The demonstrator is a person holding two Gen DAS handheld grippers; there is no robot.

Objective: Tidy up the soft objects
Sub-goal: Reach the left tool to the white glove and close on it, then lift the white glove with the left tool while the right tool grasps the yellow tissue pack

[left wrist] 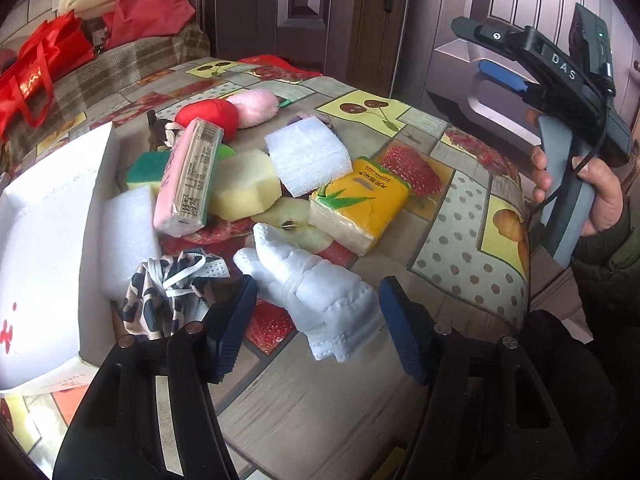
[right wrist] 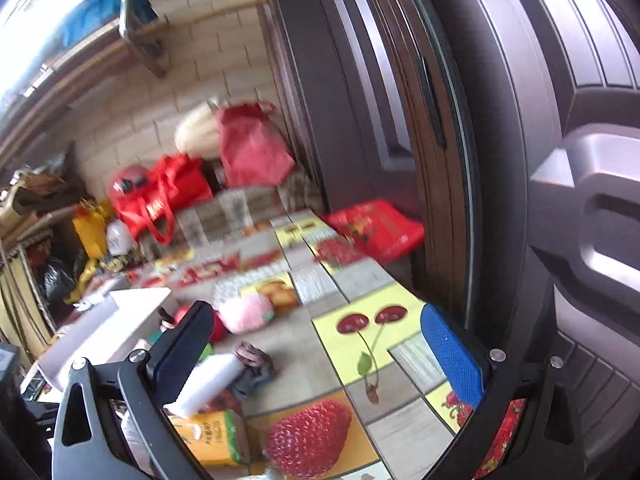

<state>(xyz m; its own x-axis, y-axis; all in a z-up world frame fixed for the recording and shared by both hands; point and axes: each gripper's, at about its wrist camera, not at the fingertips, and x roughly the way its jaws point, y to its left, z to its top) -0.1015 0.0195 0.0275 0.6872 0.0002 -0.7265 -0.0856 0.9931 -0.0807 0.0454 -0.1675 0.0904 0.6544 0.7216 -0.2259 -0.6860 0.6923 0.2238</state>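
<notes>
Fruit-print desk (left wrist: 460,208) against dark door (left wrist: 304,12); white box (left wrist: 48,240) at glove's left; left gripper (left wrist: 316,320) jaws apart, straddling white glove (left wrist: 312,288) without pressing; right gripper (right wrist: 320,356) jaws wide, empty

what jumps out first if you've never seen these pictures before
A white glove lies on the fruit-print tablecloth between the open pads of the left tool. Behind it sits a jumble of sponges and a yellow tissue pack, with a white box at left.
</notes>
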